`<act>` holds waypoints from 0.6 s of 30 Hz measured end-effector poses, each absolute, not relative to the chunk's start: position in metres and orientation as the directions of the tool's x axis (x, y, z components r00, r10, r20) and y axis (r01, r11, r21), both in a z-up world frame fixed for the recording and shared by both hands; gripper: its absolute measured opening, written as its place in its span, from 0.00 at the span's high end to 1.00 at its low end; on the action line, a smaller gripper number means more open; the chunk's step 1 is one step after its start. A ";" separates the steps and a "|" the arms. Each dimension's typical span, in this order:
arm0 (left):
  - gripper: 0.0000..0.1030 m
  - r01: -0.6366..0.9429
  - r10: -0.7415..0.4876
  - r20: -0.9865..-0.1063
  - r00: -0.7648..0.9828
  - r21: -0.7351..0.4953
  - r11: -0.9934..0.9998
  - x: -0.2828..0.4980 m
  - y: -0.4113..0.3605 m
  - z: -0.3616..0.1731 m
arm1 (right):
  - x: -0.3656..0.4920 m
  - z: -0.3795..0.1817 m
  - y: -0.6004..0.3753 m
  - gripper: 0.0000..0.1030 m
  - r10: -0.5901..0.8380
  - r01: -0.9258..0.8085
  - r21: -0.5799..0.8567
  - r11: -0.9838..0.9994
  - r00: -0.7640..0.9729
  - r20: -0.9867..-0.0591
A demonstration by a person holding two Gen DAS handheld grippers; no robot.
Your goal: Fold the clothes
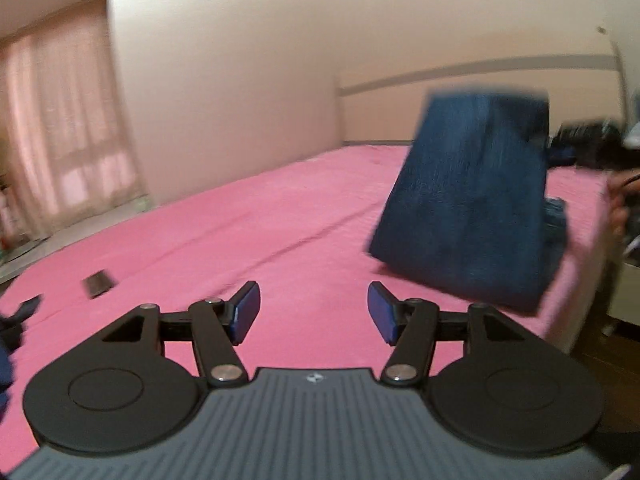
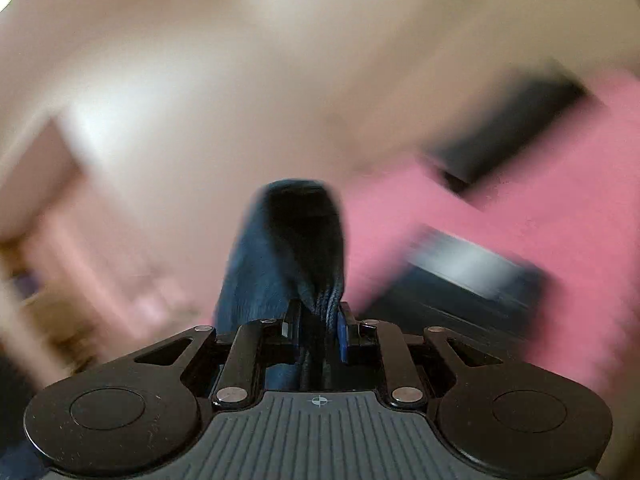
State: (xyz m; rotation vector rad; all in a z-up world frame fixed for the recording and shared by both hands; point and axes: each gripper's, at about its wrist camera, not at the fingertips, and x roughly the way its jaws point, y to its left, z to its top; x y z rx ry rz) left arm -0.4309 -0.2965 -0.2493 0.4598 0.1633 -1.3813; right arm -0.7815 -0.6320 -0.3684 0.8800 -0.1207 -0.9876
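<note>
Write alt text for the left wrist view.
The left gripper is open and empty above a pink bed. To its right, blurred blue jeans hang lifted, their lower edge near the bed. A small dark object lies far left.

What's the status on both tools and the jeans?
Left tool open, empty, over the pink bed. Right tool shut on blue jeans, lifted partly off the bed. Small dark object lies far left; nothing blocking.
</note>
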 end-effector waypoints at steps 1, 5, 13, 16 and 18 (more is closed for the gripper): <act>0.46 0.971 -0.907 -0.384 0.172 0.218 0.092 -0.438 -0.305 -0.251 | -0.789 -0.383 -0.639 0.85 -0.760 0.664 0.719 0.203 0.570 -0.312; 0.46 0.973 -0.899 -0.425 0.108 0.229 0.009 -0.461 -0.328 -0.261 | -0.796 -0.394 -0.643 0.85 -0.751 0.632 0.748 0.205 0.592 -0.294; 0.45 0.967 -0.894 -0.445 0.049 0.246 -0.069 -0.487 -0.352 -0.269 | -0.818 -0.377 -0.654 0.87 -0.793 0.594 0.771 0.229 0.573 -0.207; 0.44 0.967 -0.889 -0.455 0.037 0.241 -0.083 -0.489 -0.354 -0.273 | -0.827 -0.399 -0.669 0.87 -0.768 0.580 0.797 0.164 0.583 -0.266; 0.44 0.964 -0.884 -0.467 0.031 0.246 -0.096 -0.490 -0.357 -0.277 | -0.831 -0.407 -0.673 0.87 -0.755 0.583 0.800 0.139 0.585 -0.295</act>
